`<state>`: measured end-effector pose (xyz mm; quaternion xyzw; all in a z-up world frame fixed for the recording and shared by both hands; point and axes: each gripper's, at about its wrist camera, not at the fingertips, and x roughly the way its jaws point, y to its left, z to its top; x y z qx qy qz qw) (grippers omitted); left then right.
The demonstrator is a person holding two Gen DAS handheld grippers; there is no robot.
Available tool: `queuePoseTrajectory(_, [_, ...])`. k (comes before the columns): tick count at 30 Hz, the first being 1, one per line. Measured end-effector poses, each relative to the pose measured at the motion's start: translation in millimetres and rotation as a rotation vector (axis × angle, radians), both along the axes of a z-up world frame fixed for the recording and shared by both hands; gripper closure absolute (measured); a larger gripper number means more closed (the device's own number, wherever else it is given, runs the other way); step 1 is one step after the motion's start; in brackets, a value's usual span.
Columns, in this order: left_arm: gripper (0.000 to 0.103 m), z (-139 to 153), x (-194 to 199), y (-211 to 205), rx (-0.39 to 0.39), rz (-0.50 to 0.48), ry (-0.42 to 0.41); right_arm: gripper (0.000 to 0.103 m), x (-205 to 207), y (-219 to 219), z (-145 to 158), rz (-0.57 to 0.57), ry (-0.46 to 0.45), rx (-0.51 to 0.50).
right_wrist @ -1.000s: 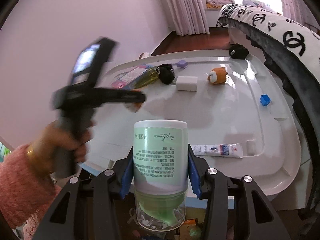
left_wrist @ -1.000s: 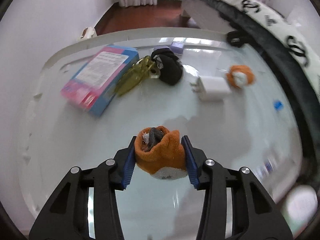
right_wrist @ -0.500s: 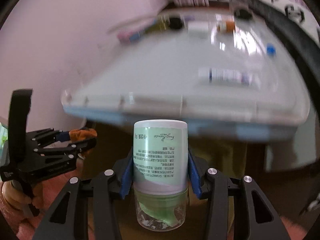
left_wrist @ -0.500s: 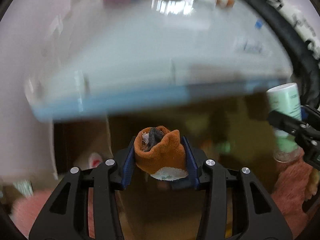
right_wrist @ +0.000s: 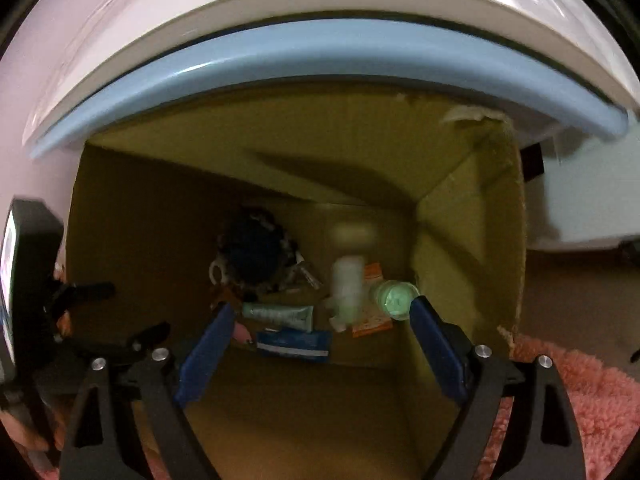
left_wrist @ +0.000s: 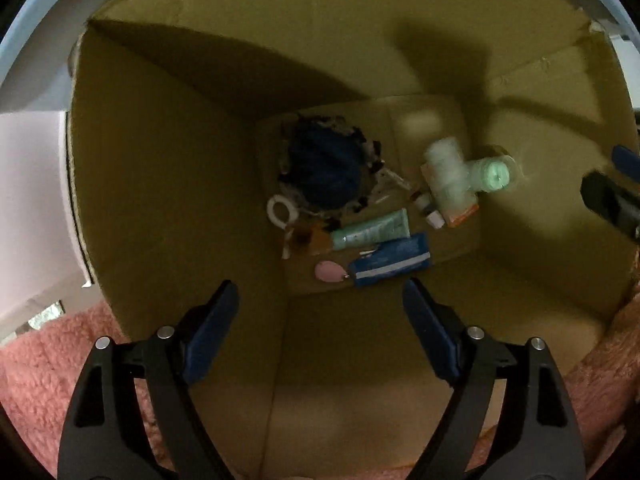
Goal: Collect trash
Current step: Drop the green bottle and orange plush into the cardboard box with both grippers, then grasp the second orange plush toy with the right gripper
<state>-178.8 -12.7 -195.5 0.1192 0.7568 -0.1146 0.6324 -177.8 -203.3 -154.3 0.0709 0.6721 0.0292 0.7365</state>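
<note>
Both grippers hang over an open cardboard box (left_wrist: pixel 160 200) (right_wrist: pixel 472 232) and look down into it. My left gripper (left_wrist: pixel 320 316) is open and empty. My right gripper (right_wrist: pixel 320 332) is open and empty. The pale green bottle (left_wrist: pixel 448 176) (right_wrist: pixel 352 288) is blurred in mid-air or just landing on the box floor, its clear cap (left_wrist: pixel 494 174) (right_wrist: pixel 394 300) to the right. The orange sock is not clearly visible; a small orange patch (left_wrist: pixel 312 238) lies among the trash. A dark blue bundle (left_wrist: pixel 324 168), a green tube (left_wrist: pixel 372 232), a blue packet (left_wrist: pixel 392 264) and a pink piece (left_wrist: pixel 328 271) lie on the floor.
The white table edge with its light blue rim (right_wrist: pixel 320 52) overhangs the box's far side. The left gripper's body (right_wrist: pixel 36 300) shows at the left of the right wrist view; the right gripper's tip (left_wrist: pixel 612 200) at the right of the left view. Pink fleece (left_wrist: pixel 36 360) (right_wrist: pixel 580 392) borders the box.
Both grippers swung down from the table to over the box and opened. The orange sock left the left gripper and the green bottle left the right gripper, dropping into the box.
</note>
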Motion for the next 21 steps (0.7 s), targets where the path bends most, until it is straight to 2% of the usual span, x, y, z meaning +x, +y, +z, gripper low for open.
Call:
queuePoseTrajectory(7, [0.021, 23.9, 9.9, 4.5, -0.035, 0.040, -0.093, 0.015, 2.7, -14.0, 6.7, -0.060, -0.023, 0.026])
queuePoseTrajectory(11, [0.021, 65.6, 14.0, 6.1, -0.141, 0.059, -0.188, 0.016, 3.9, -23.3, 33.1, -0.067, -0.074, 0.081])
queuePoseTrajectory(13, [0.021, 93.3, 19.6, 6.6, -0.190, 0.067, -0.269, 0.017, 8.0, -29.6, 62.2, -0.060, -0.145, 0.140])
queuePoseTrajectory(16, [0.021, 125.2, 28.9, 6.8, -0.257, 0.084, -0.385, 0.017, 25.4, -42.6, 110.2, -0.058, -0.287, 0.141])
queuePoseTrajectory(18, [0.021, 141.3, 39.1, 5.9, -0.277, 0.095, -0.456, 0.017, 50.8, -55.2, 139.6, -0.065, -0.401, 0.103])
queuePoseTrajectory(21, [0.021, 159.4, 57.8, 2.9, -0.291, 0.110, -0.549, 0.017, 105.2, -72.0, 163.7, -0.085, -0.544, 0.028])
